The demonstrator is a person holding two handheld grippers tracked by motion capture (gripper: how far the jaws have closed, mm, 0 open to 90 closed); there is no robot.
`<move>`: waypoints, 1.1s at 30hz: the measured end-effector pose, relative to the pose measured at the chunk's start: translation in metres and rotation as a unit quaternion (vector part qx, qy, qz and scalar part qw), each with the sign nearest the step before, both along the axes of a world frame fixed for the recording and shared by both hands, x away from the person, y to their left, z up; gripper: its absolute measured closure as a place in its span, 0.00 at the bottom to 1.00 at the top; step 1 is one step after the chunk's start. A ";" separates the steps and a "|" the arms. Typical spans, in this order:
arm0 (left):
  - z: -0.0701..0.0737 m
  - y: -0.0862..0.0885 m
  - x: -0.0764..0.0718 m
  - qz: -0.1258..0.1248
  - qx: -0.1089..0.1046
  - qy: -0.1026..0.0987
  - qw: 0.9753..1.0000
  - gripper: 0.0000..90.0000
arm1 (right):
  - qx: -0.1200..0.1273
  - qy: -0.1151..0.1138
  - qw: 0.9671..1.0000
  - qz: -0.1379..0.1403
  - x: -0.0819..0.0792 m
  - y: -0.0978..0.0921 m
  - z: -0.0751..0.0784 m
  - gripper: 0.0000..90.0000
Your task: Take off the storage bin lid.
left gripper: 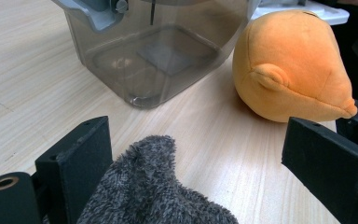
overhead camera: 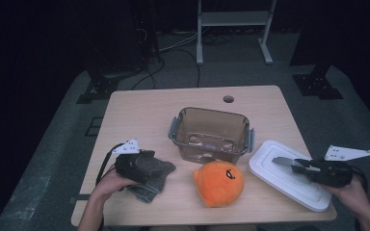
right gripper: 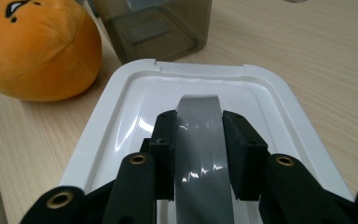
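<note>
So, working from the biggest thing down, the table carries a clear brown-tinted container at its middle, lid off and nothing inside. The white lid lies flat at about four o'clock from it, near the table's right edge. An orange plush toy sits at six o'clock, just beside the container's front wall. A grey fuzzy cloth lies at eight o'clock.

My right gripper has its jaws closed tight on a grey strip, flat and glossy, held over the lid. I take it for tape or a thin blade, though the view is too poor to be sure. My left gripper stands wide open, with the cloth's end between the jaws but not pinched.

The risks I see: the glossy strip could slide out of the narrow clamp if I tilt the hand. If it's sticky, it may catch the lid and drag it off the near edge. On the left, closing now would grab only a loose tuft, so the cloth could slip free on the lift, or sweep against the toy.
</note>
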State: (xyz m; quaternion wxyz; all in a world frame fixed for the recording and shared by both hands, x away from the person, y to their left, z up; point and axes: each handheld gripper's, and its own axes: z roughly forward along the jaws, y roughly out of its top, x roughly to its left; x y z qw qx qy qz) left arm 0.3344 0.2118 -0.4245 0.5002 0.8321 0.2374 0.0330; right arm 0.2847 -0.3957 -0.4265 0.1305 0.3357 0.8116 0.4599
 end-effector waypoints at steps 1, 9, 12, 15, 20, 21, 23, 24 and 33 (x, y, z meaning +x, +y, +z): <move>0.000 0.000 0.000 -0.001 -0.001 0.001 1.000 0.08 | 0.001 0.002 1.000 0.001 0.000 0.001 -0.002 0.73; 0.000 -0.001 0.000 -0.005 0.001 -0.001 1.000 0.08 | 0.004 0.010 1.000 0.004 0.000 0.008 -0.016 0.73; 0.000 -0.002 -0.001 -0.006 0.003 0.000 1.000 0.08 | 0.001 0.012 1.000 0.004 -0.001 0.009 -0.020 0.73; 0.000 -0.003 -0.001 -0.008 0.003 0.000 1.000 0.08 | 0.003 0.014 1.000 0.004 -0.002 0.010 -0.024 0.73; 0.000 -0.003 0.000 -0.008 0.003 0.000 1.000 0.08 | -0.005 0.025 1.000 0.006 -0.003 0.012 -0.030 0.73; 0.000 -0.003 0.000 -0.008 0.003 0.000 1.000 0.08 | -0.007 0.025 1.000 0.006 -0.003 0.013 -0.031 0.73; 0.000 -0.003 -0.001 -0.008 0.003 0.000 1.000 0.08 | -0.008 0.027 1.000 0.007 -0.003 0.013 -0.032 0.73; 0.000 -0.003 -0.001 -0.008 0.003 0.000 1.000 0.08 | -0.008 0.028 1.000 0.007 -0.003 0.014 -0.033 0.73; 0.001 -0.003 -0.001 -0.009 0.002 -0.001 1.000 0.08 | -0.007 0.035 0.999 0.013 -0.003 0.015 -0.033 0.71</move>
